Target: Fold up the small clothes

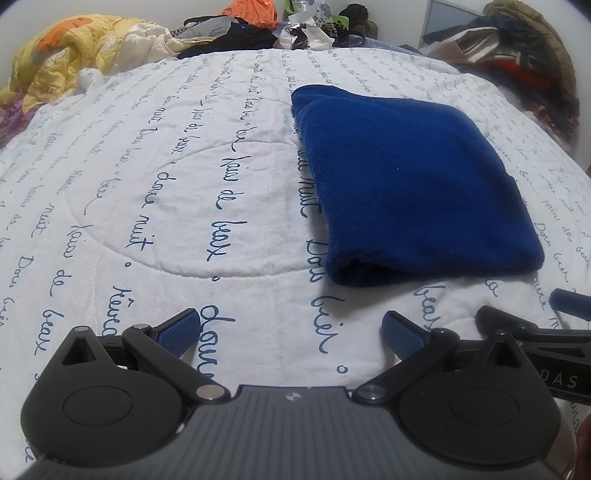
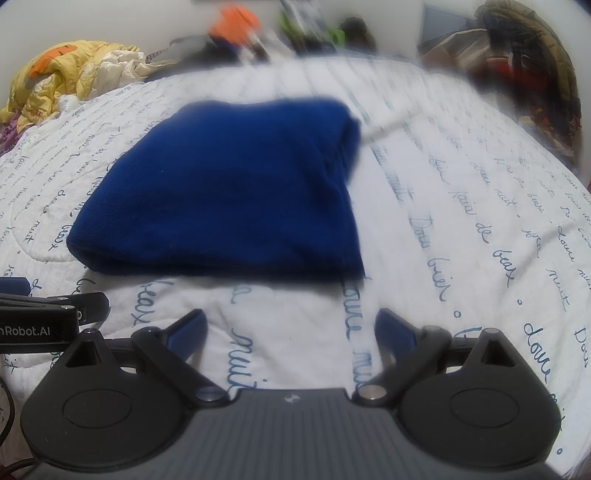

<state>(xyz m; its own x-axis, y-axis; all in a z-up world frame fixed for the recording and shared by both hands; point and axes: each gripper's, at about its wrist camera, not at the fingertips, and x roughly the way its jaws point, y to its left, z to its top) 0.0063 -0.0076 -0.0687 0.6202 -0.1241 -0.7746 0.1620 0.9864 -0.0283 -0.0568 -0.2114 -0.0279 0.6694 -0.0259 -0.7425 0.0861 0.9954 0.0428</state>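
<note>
A lived-in bedroom at home.
Ahead of the fingers spreads a white quilt (image 1: pixel 166 177) printed with handwriting; beyond it, heaped clothes (image 1: pixel 258 29), probably laundry, against the wall.

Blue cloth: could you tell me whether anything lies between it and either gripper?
Nothing visible does. Only bare quilt separates the blue cloth from the open left gripper and the open right gripper.
</note>
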